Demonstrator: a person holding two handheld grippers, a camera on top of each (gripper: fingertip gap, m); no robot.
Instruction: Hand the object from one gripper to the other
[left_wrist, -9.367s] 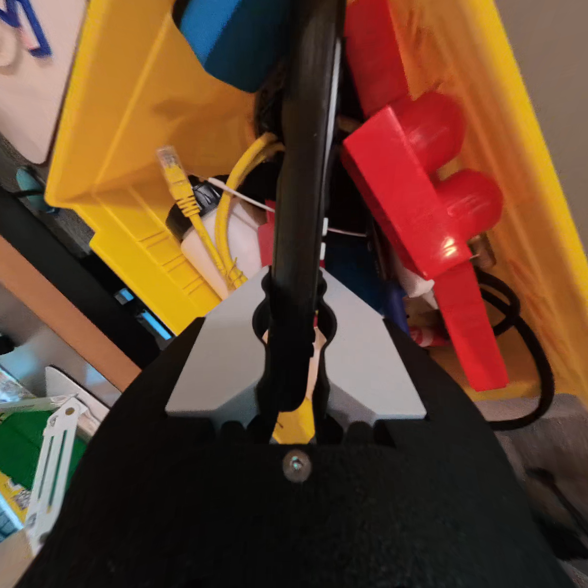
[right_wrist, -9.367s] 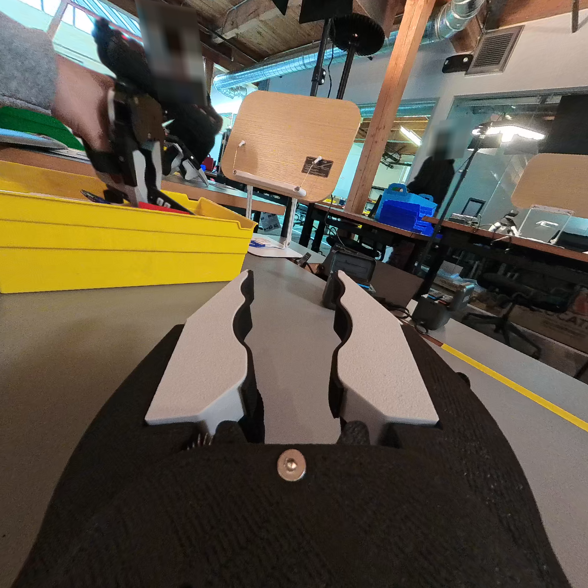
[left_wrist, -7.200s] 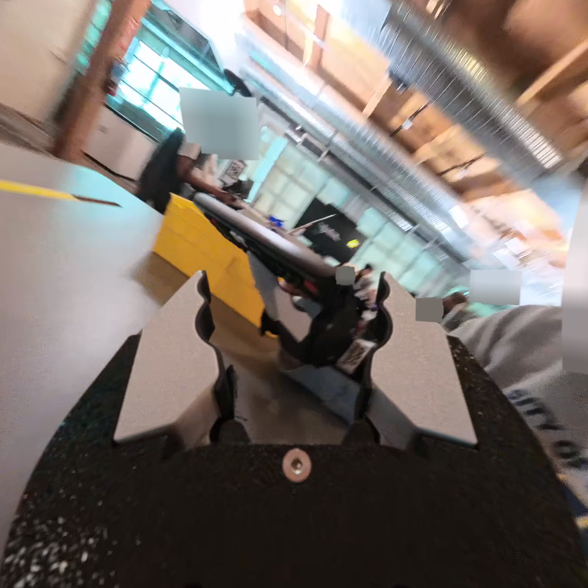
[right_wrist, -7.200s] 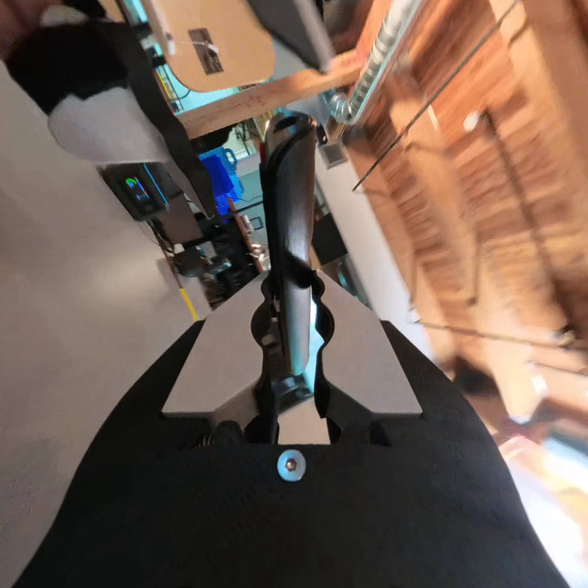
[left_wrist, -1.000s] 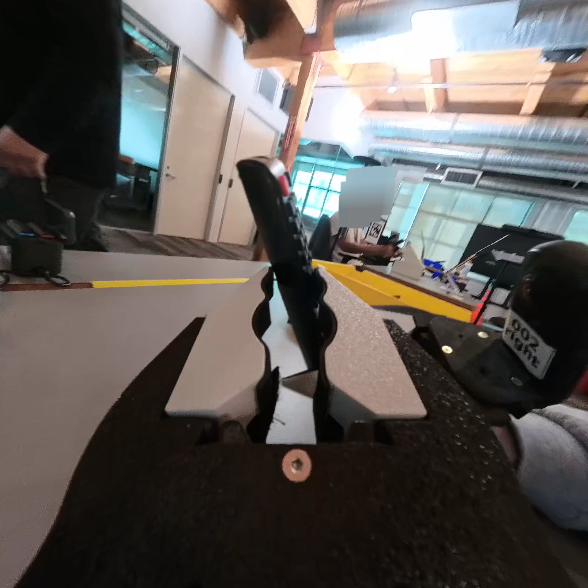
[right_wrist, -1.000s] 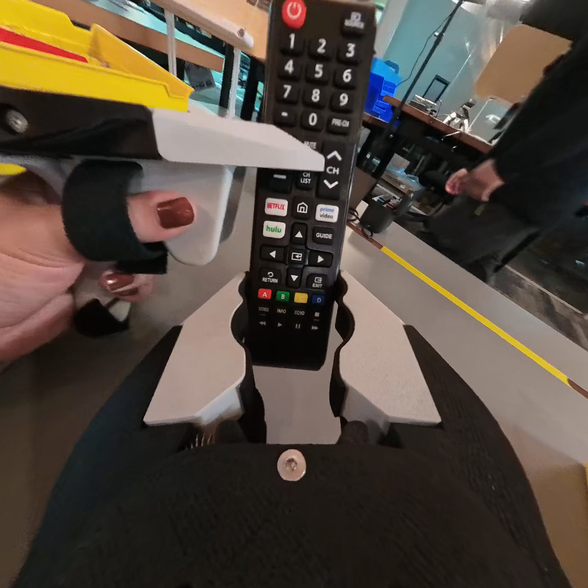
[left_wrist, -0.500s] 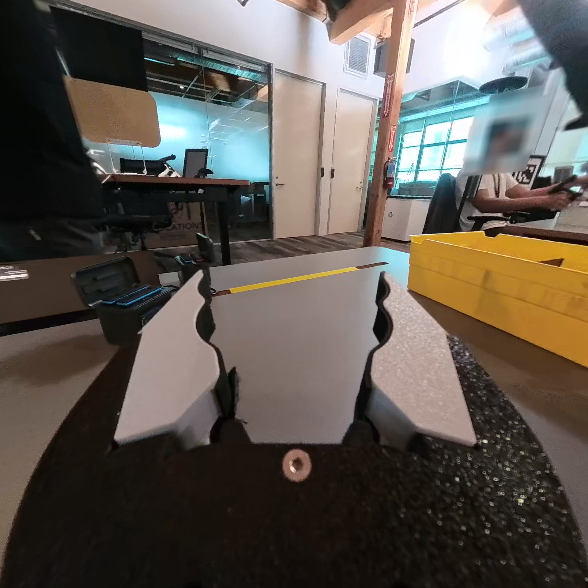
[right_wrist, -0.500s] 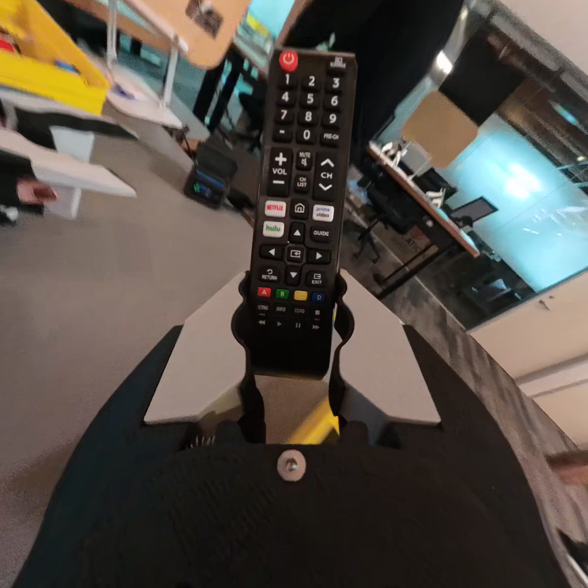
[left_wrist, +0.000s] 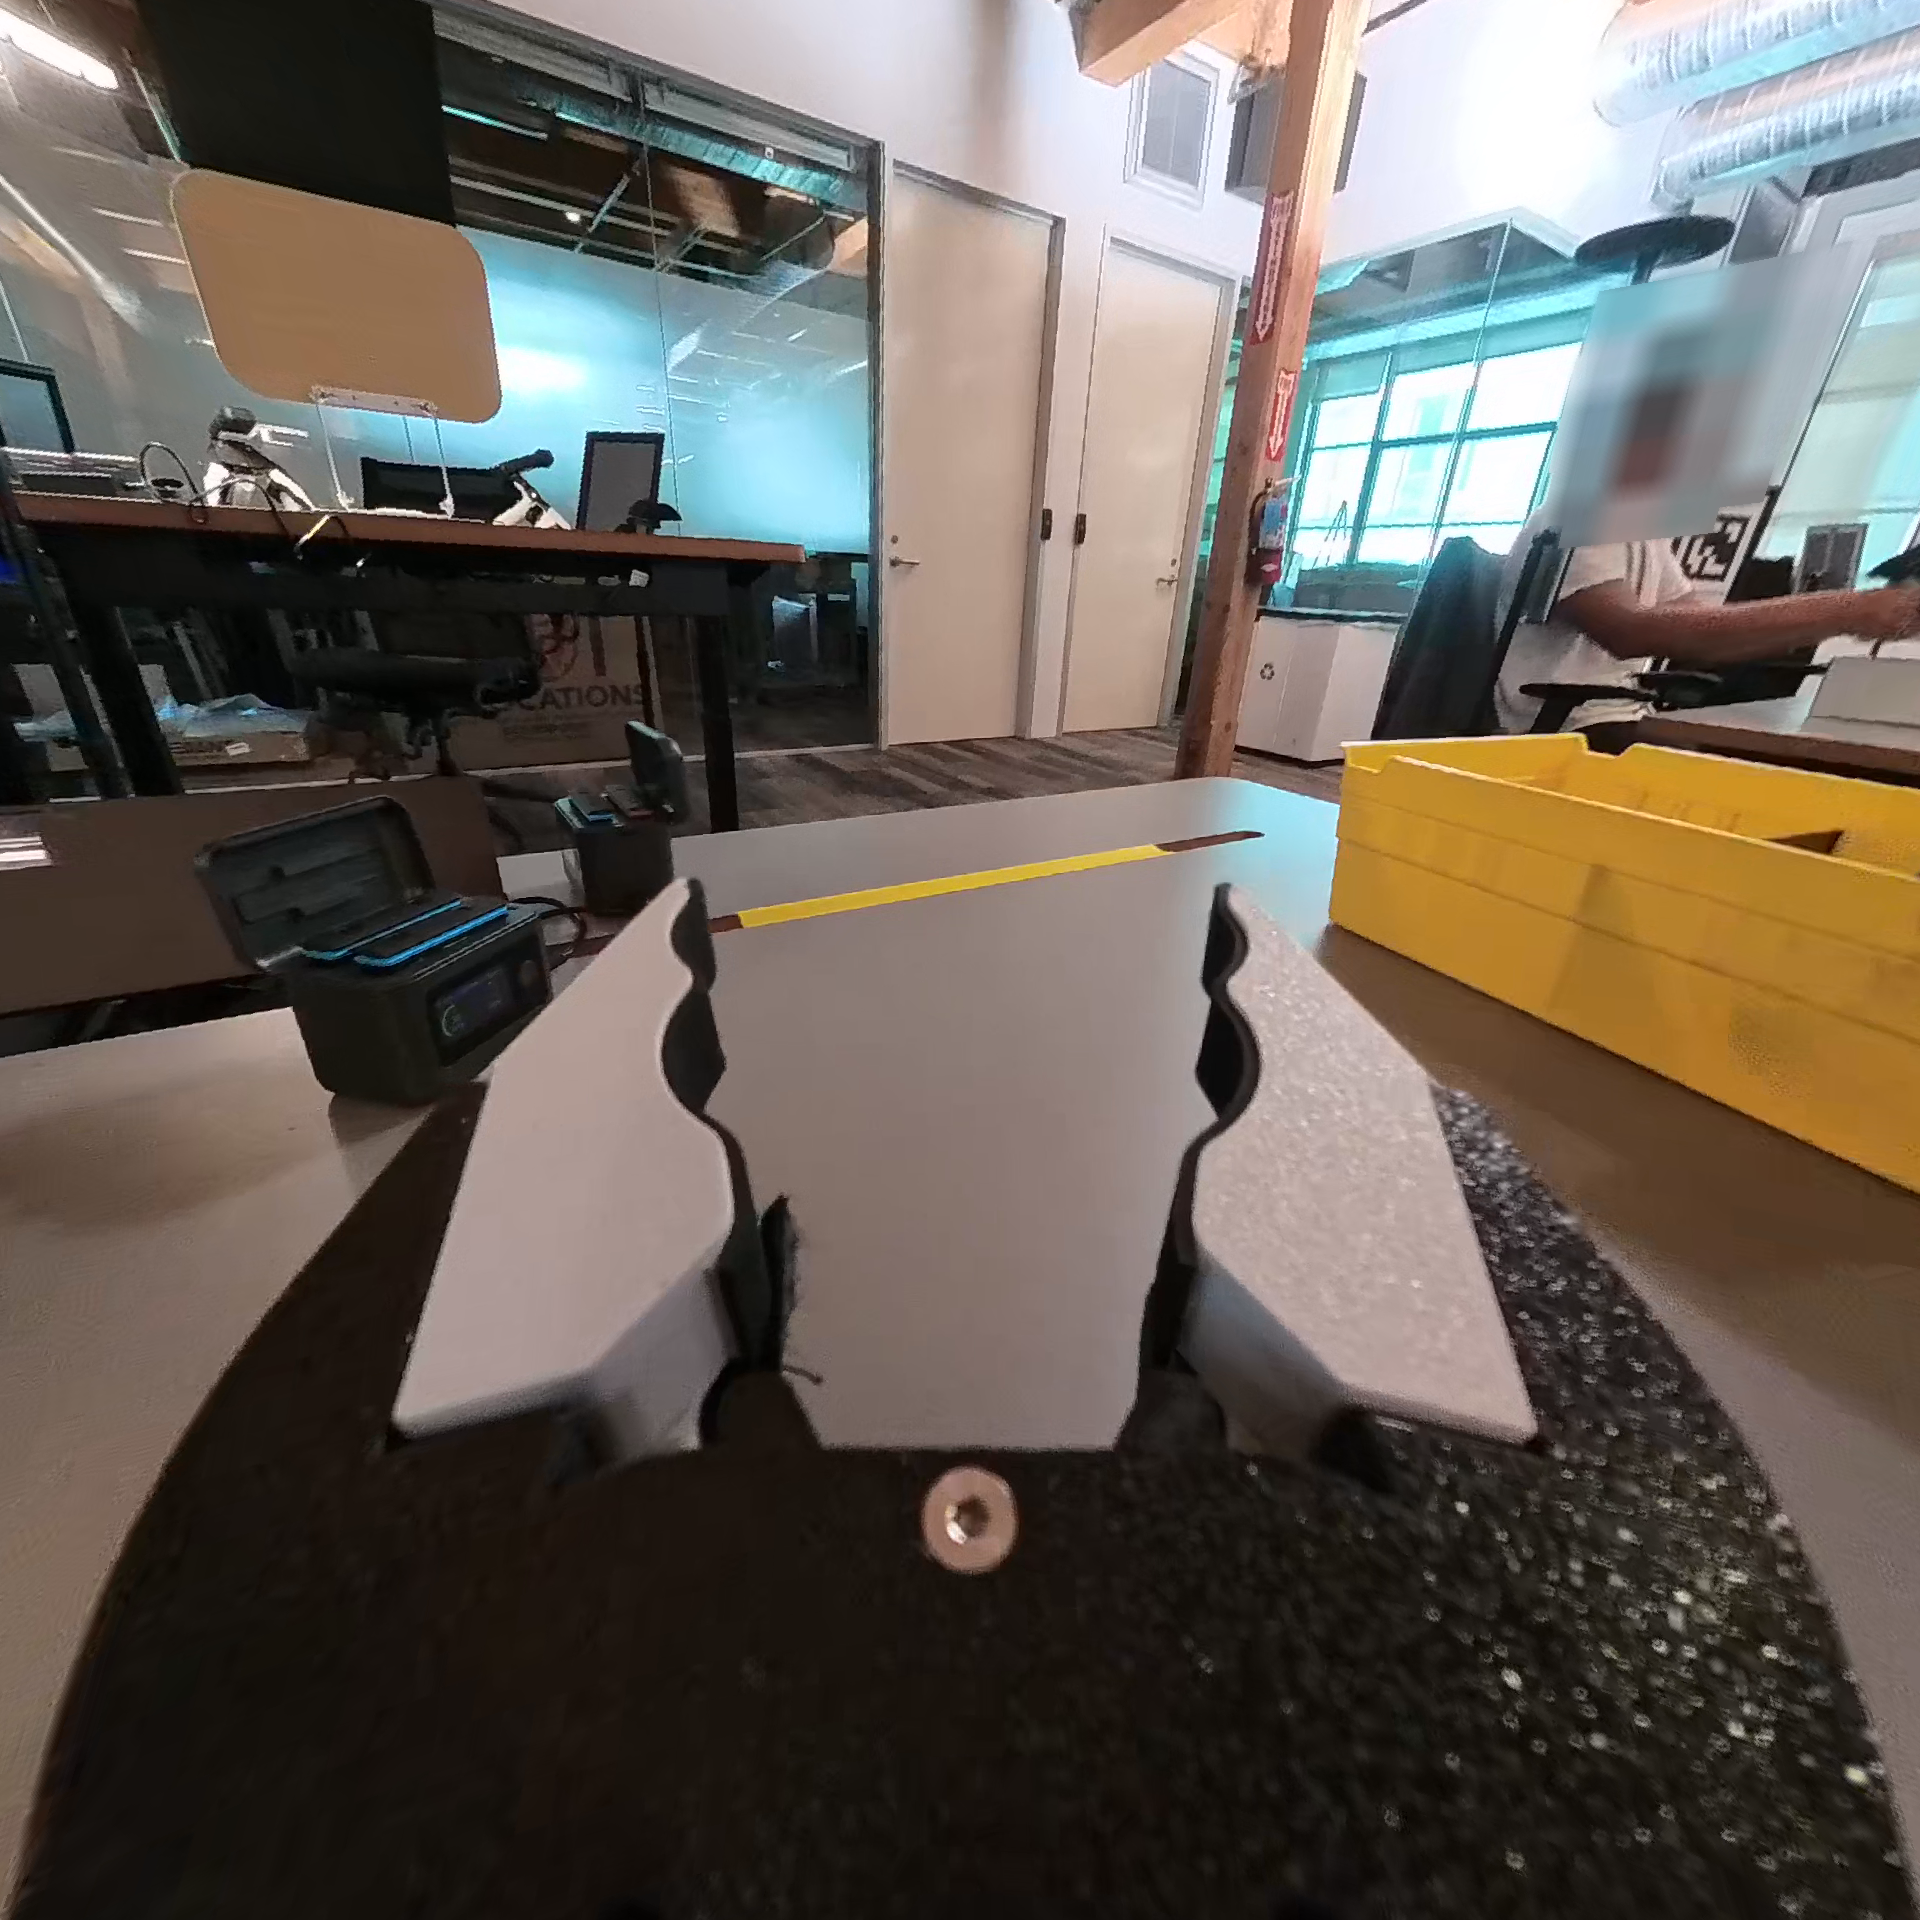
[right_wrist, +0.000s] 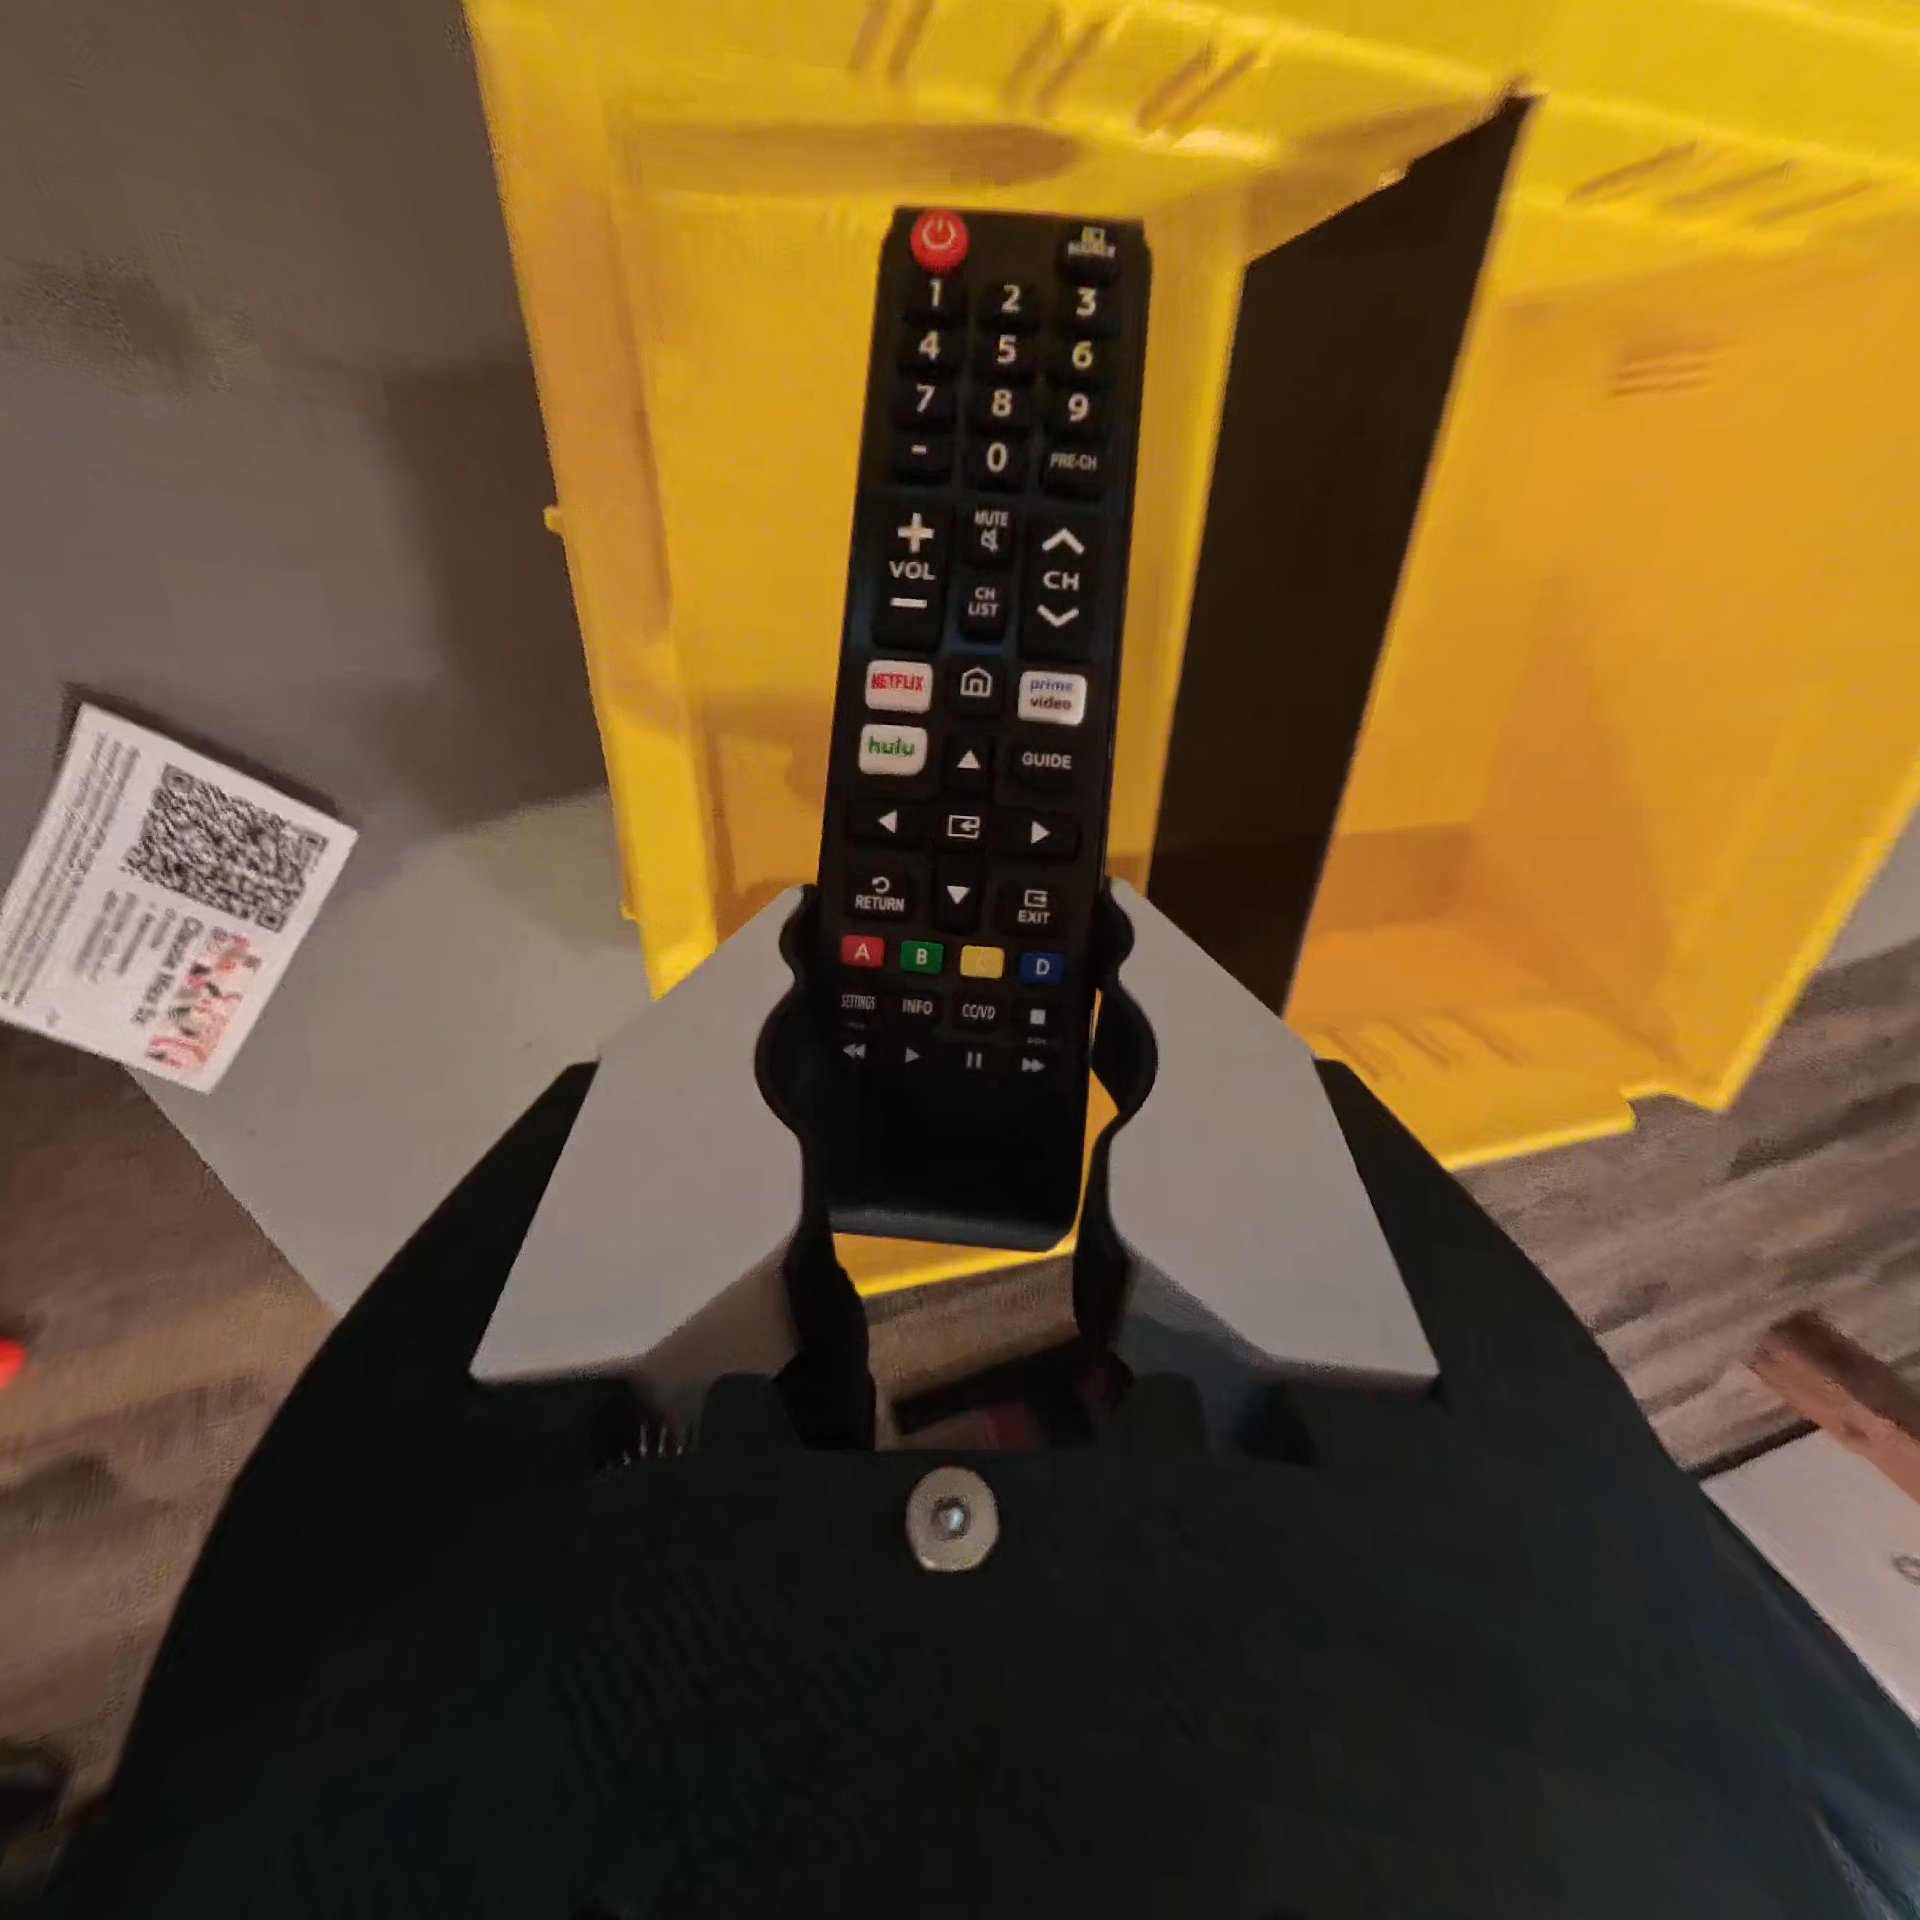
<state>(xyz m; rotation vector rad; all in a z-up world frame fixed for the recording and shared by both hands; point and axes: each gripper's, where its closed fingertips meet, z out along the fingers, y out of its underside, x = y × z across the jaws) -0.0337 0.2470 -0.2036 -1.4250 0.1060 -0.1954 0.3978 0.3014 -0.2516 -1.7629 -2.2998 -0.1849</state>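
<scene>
My right gripper (right_wrist: 951, 914) is shut on the lower end of a black remote control (right_wrist: 987, 623), buttons facing the camera. It holds the remote above the inside of an empty yellow bin (right_wrist: 1558, 520) with a dark divider (right_wrist: 1340, 540). My left gripper (left_wrist: 961, 904) is open and empty, low over the grey table (left_wrist: 956, 997). The remote does not show in the left wrist view. A yellow bin (left_wrist: 1642, 935) stands to the left gripper's right.
A dark charging case (left_wrist: 405, 966) with blue-edged inserts sits on the table to the left. A yellow tape line (left_wrist: 935, 886) crosses the table's far part. A white printed card (right_wrist: 166, 894) lies on the table beside the bin. A person sits at a far desk (left_wrist: 1621, 644). About 45 cm separates my left fingertips from my right. The left gripper is farther from the white printed card (right_wrist: 166, 894), some 45 cm, than the right, some 15 cm.
The left gripper let go of the remote and opened; the right gripper now holds it alone and has swung down over the yellow bin. The left gripper stays low over the table.
</scene>
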